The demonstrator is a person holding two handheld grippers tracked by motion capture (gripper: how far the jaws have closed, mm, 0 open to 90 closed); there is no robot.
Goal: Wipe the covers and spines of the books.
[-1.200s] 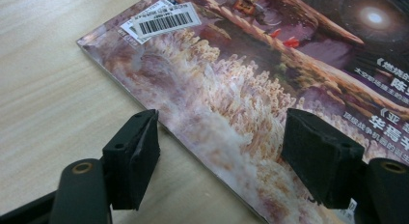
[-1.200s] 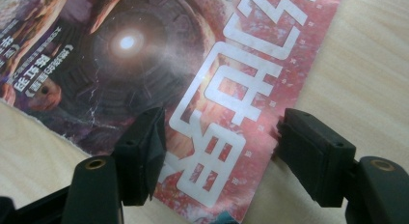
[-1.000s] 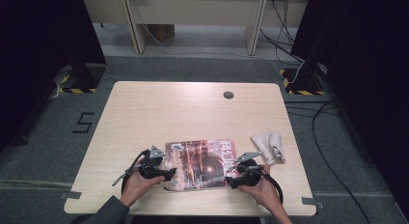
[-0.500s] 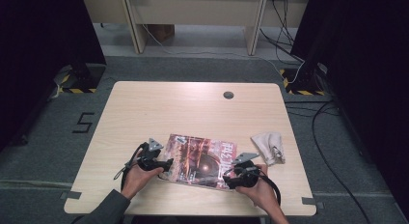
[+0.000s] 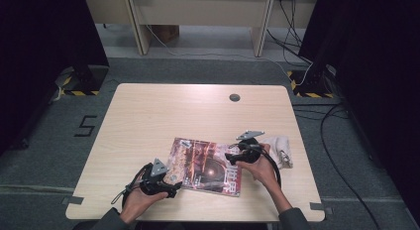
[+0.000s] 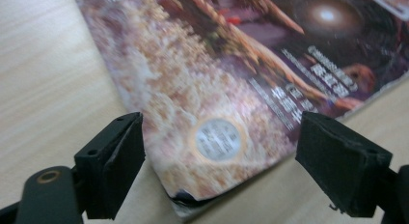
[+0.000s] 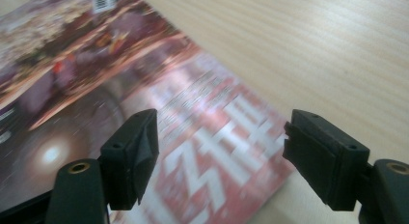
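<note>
Scene: a pale wooden bench (image 5: 148, 116) bears a glossy magazine with a dark red and purple cover (image 5: 205, 165), lying flat and closed near the front edge, between the two hands.
Left gripper (image 5: 171, 188): held at the near left corner of the magazine. In the left gripper view the jaws have just been opening and stand wide, with that corner (image 6: 212, 137) between them but untouched by either pad.
Right gripper (image 5: 232, 156): held over the right edge of the cover. Its jaws have also just been opening and stand wide; in the right gripper view the large white title lettering (image 7: 226, 137) lies below them, and nothing is gripped.
Orientation: the cover faces up. The long axis is judged to run roughly left to right across the bench, skewed so that the left end lies farther back than the right. The title end points to the person's right and the barcode corner to the far left.
Bystander object: a crumpled whitish cloth (image 5: 280, 148) lies just beside the right hand, apart from the magazine.
Step in hand: judged to be a release after the magazine was repositioned.
Next move: a fresh grip on an edge would be needed; since the cover is thin and flat, one pad must be slid under the corner.
</note>
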